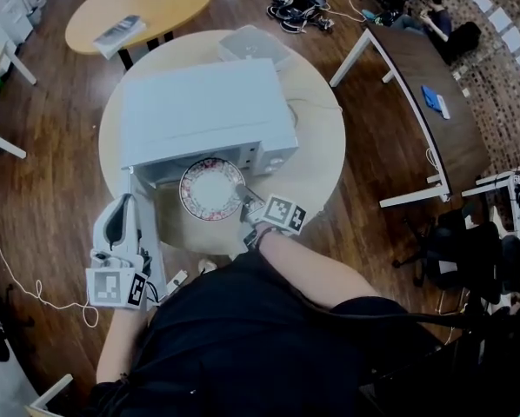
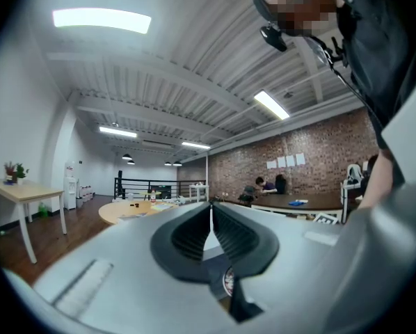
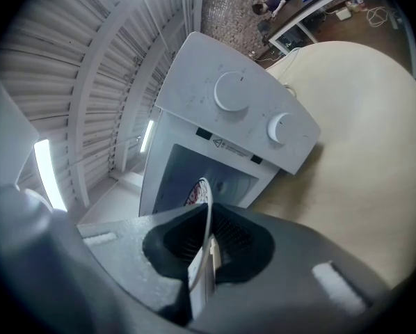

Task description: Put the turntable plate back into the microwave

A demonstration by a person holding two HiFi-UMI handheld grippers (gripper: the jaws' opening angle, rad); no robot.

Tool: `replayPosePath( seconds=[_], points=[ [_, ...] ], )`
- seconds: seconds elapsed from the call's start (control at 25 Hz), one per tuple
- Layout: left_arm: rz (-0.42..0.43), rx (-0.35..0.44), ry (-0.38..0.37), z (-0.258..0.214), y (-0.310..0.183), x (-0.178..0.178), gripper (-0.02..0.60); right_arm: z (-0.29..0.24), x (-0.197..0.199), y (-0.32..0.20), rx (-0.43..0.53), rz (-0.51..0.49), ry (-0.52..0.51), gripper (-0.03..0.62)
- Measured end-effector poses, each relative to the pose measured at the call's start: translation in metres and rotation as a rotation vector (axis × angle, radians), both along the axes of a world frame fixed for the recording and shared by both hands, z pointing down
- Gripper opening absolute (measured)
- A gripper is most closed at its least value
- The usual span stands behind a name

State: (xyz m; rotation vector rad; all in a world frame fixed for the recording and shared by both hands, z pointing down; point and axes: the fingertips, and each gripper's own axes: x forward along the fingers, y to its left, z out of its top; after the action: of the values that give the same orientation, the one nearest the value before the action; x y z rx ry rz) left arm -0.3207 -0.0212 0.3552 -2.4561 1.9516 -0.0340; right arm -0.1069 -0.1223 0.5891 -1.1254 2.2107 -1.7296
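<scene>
The white microwave (image 1: 203, 111) stands on a round pale table (image 1: 321, 146), its cavity facing me and its door (image 1: 151, 241) swung out at the left. The patterned turntable plate (image 1: 210, 188) lies flat at the cavity mouth, half under the microwave's top. My right gripper (image 1: 245, 202) is shut on the plate's near right rim. In the right gripper view the plate (image 3: 202, 200) shows edge-on between the pads, in front of the microwave (image 3: 229, 110) and its two knobs. My left gripper (image 1: 125, 200) sits just left of the door, jaws together (image 2: 209, 211) with nothing seen between them.
A white box (image 1: 251, 43) sits behind the microwave. An oval wooden table (image 1: 138, 7) stands at the back left, a dark desk (image 1: 425, 85) at the right with people beyond it, and an office chair (image 1: 460, 250) at the near right.
</scene>
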Motion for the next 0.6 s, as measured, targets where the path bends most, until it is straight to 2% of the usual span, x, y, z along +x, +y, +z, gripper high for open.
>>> replayPosePath(
  seconds=[0.6],
  points=[
    [-0.045, -0.016, -0.01, 0.0056, -0.0032, 0.0001, 0.011, 0.0053, -0.0066, -0.008, -0.012, -0.03, -0.011, 0.017]
  ],
)
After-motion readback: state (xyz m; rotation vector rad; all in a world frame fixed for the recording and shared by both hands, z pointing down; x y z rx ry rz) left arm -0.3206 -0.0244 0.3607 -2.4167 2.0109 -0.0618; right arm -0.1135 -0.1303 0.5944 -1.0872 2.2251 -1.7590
